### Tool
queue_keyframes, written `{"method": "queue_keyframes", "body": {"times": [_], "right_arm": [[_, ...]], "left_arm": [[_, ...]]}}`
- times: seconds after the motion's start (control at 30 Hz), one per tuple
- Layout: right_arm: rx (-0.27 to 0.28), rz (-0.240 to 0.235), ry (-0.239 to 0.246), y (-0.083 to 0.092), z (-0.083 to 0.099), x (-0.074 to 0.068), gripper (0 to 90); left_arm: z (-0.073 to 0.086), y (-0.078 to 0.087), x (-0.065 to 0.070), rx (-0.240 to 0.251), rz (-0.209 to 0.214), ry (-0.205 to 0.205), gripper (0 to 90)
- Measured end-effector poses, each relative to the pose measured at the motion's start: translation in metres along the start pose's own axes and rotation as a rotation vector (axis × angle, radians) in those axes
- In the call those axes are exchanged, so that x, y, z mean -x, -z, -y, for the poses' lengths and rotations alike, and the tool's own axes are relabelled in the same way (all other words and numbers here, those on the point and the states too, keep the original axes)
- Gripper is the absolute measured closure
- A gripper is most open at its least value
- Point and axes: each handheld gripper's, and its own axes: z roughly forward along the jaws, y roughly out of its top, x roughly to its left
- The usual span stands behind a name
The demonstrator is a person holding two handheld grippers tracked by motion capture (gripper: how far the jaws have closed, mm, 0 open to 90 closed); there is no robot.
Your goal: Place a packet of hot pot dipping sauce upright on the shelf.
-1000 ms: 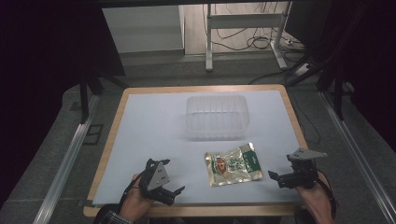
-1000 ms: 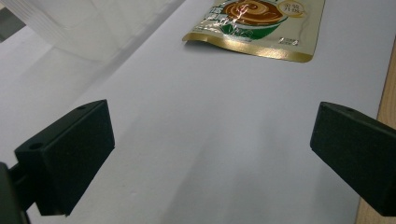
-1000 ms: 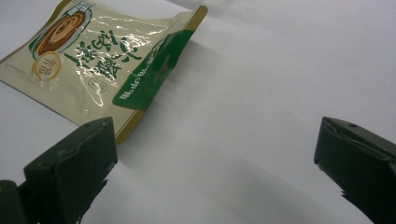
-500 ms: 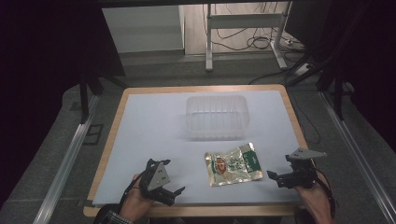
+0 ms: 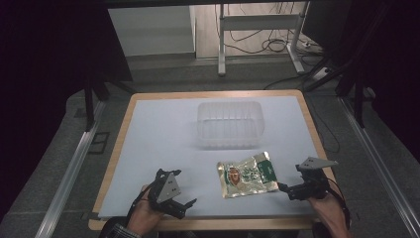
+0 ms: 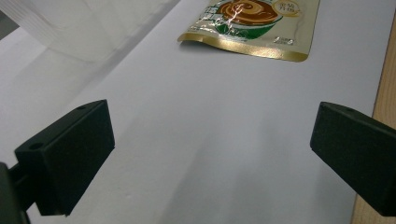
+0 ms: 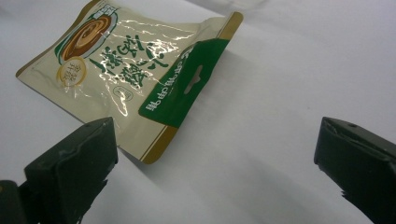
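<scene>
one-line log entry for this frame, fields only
left gripper: open, free | right gripper: open, at pouch edge, no contact seen | pouch: flat on table | tub: empty, behind pouch

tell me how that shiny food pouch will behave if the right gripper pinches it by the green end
The pouch looks like thin glossy film, so it will probably flop and sag rather than stay flat. Its surface may be slippery between the open jaws of the right gripper. It lies nearly flat with its green header slightly lifted, which suggests light contents and an easy edge to catch.

open left gripper (image 6: 212, 154), snack pouch (image 6: 254, 23) ahead, clear tub (image 6: 93, 23)
</scene>
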Motion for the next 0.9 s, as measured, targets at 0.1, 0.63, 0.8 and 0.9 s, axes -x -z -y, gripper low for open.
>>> {"method": "queue_keyframes", "body": {"times": [0.1, 0.63, 0.8, 0.9], "right_arm": [[0.005, -0.013, 0.002, -0.002, -0.001, -0.001, 0.0], [-0.017, -0.081, -0.003, -0.017, -0.006, -0.005, 0.1], [-0.038, -0.078, -0.001, -0.024, -0.008, -0.007, 0.9], [-0.041, -0.080, -0.003, -0.027, -0.010, -0.008, 1.2]], "left_arm": [[0.000, 0.000, 0.000, 0.000, 0.000, -0.002, 0.0], [-0.001, -0.001, 0.001, -0.005, 0.002, -0.014, 0.0], [-0.001, -0.001, 0.002, -0.007, 0.002, -0.017, 0.0], [-0.001, -0.001, 0.002, -0.008, 0.003, -0.019, 0.0]]}}
